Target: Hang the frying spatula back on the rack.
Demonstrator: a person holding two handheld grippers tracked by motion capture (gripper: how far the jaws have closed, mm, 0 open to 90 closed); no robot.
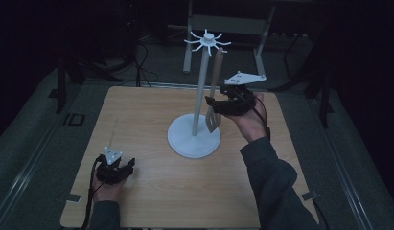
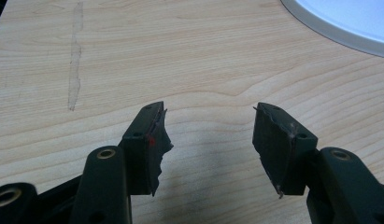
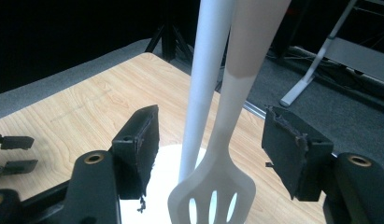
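Spatula (image 3: pixel 227 154) hangs on stand (image 1: pixel 200 91) between right gripper's (image 3: pixel 210 149) parted jaws; left gripper (image 2: pixel 208 140) gapes empty.

Utensil stand (image 1: pixel 194 136) sits mid-table (image 1: pixel 137 110), slotted spatula (image 1: pixel 214 103) hanging from its top just right of the pole. My right gripper (image 1: pixel 218 103) is beside the spatula; my left gripper (image 1: pixel 125 167) rests near the table's front-left corner, well apart.

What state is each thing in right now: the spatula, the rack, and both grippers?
Spatula: hanging from a hook of the rack, slotted head down, between the right gripper's open jaws, not clamped.
Rack: upright on its round base on the table.
Right gripper: open, pads clear of the spatula.
Left gripper: open, nothing between its jaws, low over the table.
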